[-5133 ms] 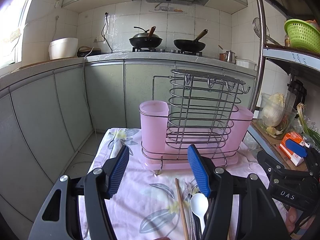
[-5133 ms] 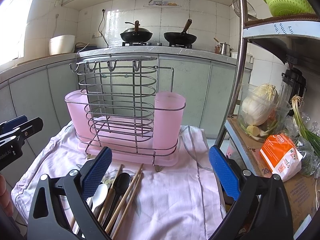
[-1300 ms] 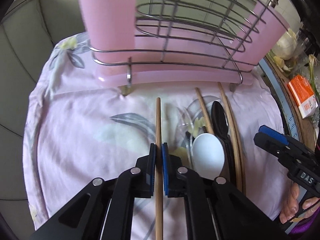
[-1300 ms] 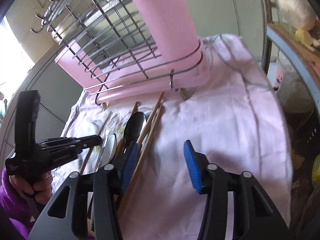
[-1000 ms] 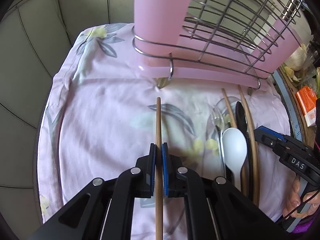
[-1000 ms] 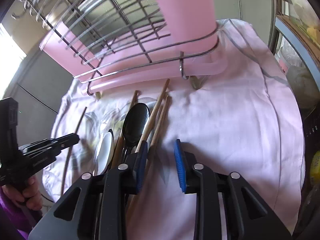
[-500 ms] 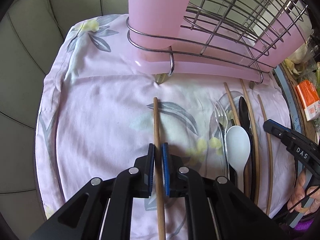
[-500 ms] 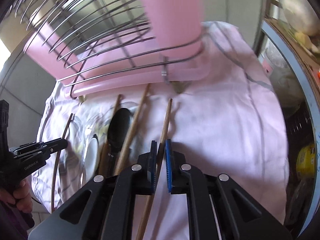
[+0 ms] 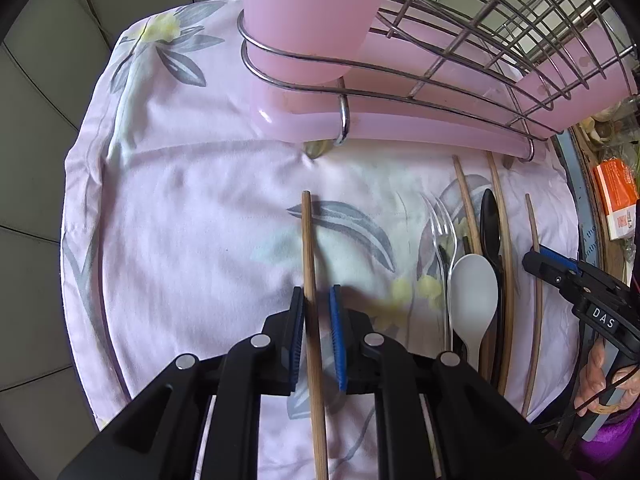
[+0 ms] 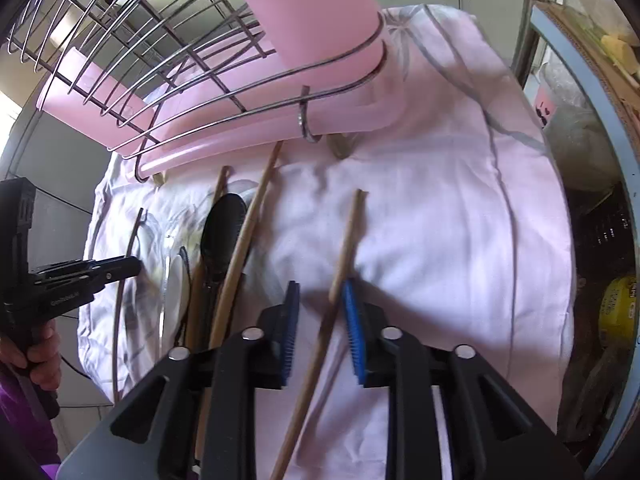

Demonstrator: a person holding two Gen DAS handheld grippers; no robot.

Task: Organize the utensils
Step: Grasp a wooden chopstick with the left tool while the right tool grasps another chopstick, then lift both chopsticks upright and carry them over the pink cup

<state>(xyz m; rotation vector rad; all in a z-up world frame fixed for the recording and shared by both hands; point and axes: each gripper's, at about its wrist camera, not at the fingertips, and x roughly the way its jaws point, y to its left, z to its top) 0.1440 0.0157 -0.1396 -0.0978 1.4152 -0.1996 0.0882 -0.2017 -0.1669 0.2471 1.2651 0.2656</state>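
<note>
Counted on the cloth:
- Chopsticks: five. One at 6 o'clock in the left wrist view, one at 6 o'clock in the right wrist view, three in the pile (first, second, third) at 3 to 4 o'clock in the left wrist view.
- Spoons: two, one white, one black.
- Fork: one, clear plastic.
- Rack: one wire rack at 12 o'clock.
- Pink cups: two are seen in it, first, second.
</note>
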